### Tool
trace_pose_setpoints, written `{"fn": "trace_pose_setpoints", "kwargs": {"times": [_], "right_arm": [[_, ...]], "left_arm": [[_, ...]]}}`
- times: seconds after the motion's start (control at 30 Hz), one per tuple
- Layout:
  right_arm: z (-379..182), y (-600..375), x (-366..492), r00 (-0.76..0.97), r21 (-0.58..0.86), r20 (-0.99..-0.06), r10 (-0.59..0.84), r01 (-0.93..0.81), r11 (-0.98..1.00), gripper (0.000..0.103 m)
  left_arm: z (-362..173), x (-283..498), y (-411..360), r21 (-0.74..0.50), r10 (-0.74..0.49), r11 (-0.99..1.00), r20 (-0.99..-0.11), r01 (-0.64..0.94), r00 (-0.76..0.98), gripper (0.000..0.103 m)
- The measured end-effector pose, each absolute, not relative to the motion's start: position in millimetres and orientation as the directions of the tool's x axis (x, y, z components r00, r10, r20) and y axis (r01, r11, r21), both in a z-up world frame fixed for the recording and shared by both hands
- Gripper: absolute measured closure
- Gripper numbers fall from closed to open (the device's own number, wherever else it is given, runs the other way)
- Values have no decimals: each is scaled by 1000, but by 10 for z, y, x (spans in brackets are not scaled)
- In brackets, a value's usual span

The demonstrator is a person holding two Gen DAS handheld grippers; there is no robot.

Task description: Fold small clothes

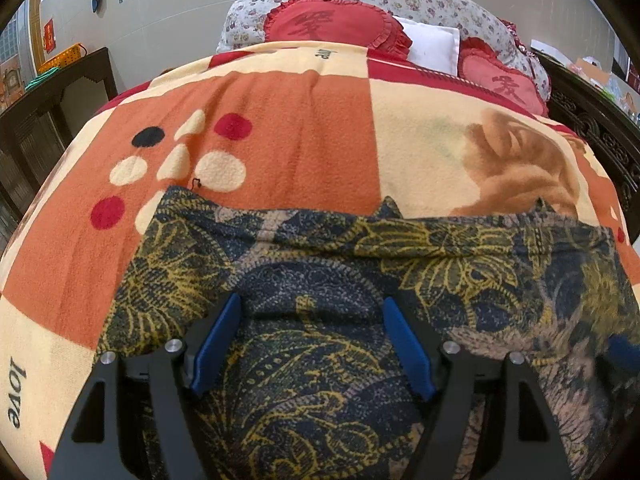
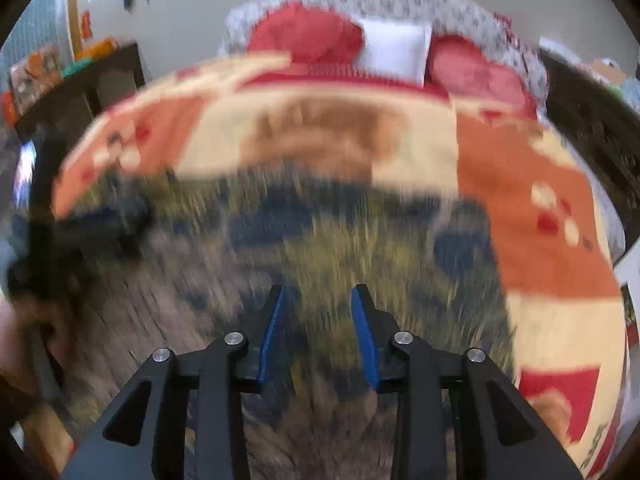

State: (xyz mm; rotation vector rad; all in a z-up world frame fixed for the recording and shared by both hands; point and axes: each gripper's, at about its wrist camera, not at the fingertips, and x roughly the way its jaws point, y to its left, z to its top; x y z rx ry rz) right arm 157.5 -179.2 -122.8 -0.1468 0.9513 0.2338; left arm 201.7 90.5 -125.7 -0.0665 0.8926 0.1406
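Blue-padded left hand-held gripper (image 1: 312,344) spread wide above dark patterned garment (image 1: 360,272).
Right hand-held gripper (image 2: 318,332) parted too, pinching nothing; garment lay flat on orange blanket (image 1: 280,128) covering bed.

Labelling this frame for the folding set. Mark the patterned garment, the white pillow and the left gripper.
patterned garment (image 1: 320,280), left wrist view, on its navy and yellow print above the fingers.
white pillow (image 1: 434,46), left wrist view, on its plain front face.
left gripper (image 1: 312,312), left wrist view, midway between its blue fingertips.
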Motion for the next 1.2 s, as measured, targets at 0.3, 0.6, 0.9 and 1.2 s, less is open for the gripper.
{"fn": "trace_pose_setpoints", "kwargs": {"times": [0.3,0.6,0.9,1.2], "right_arm": [[-1174,-1868,1428,608,-12,-780,144,-245,970,66],[-1137,-1662,887,617,-7,-760,205,-323,946,66],[-1295,-1719,847,622,23,-749,228,-319,947,63],[-1296,-1714,863,623,22,-749,226,-319,948,63]], "left_arm": [[-1258,2030,902,3,94,989,-783,-146,614,25],[-601,1109,1010,-196,-106,979,-730,-58,675,23],[-778,-610,1329,-511,-325,857,-641,-71,696,13],[-1230,-348,1733,-761,-463,622,-549,-186,696,13]]}}
